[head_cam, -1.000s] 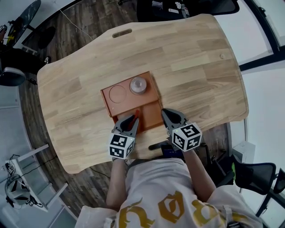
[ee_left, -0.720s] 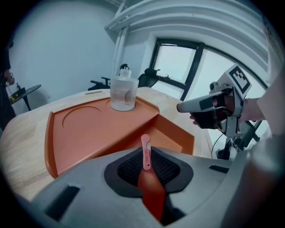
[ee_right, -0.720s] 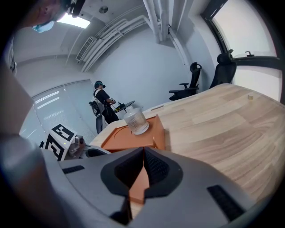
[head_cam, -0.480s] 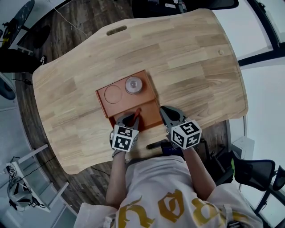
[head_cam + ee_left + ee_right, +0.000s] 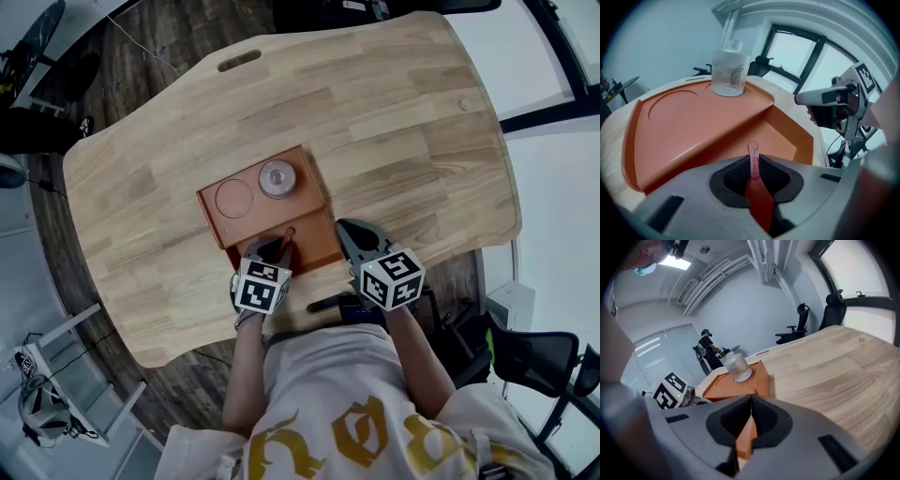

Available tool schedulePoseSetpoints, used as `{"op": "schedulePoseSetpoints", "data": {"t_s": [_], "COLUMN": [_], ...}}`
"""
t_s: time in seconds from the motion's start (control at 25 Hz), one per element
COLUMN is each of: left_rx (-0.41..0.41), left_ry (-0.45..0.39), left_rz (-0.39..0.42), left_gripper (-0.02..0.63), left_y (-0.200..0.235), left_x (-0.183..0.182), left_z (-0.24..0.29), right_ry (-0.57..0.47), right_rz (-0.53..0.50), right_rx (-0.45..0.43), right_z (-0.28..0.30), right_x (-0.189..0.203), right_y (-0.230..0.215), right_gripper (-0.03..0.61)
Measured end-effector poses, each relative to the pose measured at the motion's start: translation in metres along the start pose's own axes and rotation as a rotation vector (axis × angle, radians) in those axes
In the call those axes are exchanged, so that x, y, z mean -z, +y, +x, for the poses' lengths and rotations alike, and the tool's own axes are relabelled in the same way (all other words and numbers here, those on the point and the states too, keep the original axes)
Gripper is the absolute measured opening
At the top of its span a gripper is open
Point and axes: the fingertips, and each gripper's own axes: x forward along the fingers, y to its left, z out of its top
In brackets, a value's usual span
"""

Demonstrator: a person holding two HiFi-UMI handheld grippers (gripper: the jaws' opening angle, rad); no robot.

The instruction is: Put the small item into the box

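Observation:
An orange box (image 5: 217, 223) lies on the wooden table, with a raised shelf at the back and a deeper compartment (image 5: 780, 136) at the front. My left gripper (image 5: 279, 246) is shut on a small flat red item (image 5: 753, 157), whose tip (image 5: 288, 233) sticks out over that front compartment. My right gripper (image 5: 349, 234) sits at the box's near right corner with its jaws shut at the tips (image 5: 750, 401). An orange box wall shows in the gap behind them; I cannot tell if it is clamped.
A clear plastic jar (image 5: 277, 178) stands on the box's shelf beside a round recess (image 5: 234, 198). The table's (image 5: 412, 122) near edge runs just under both grippers. Office chairs (image 5: 801, 324) and a person stand beyond the table's far side.
My left gripper has edged forward, and the red item's tip now shows over the front compartment. The right gripper has hardly moved. The head view has shifted slightly.

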Motion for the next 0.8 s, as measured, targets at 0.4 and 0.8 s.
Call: {"op": "schedulePoseSetpoints", "data": {"t_s": [0.4,0.8], "left_rx": [0.002,0.057], "left_ry": [0.014,-0.048], "left_rz": [-0.038,-0.087], "left_gripper": [0.057,0.147], "left_y": [0.0023,-0.002], "left_x": [0.0019,-0.0067], "left_z": [0.0038,0.0012], "right_ry": [-0.002,-0.004], "right_rz": [-0.004,-0.048], "right_rx": [-0.002,-0.01], "right_z": [0.0009,0.0007], "right_x": [-0.0032,-0.0059], "right_y": [0.0018,0.0067], "right_gripper": [0.012,0.012]}}
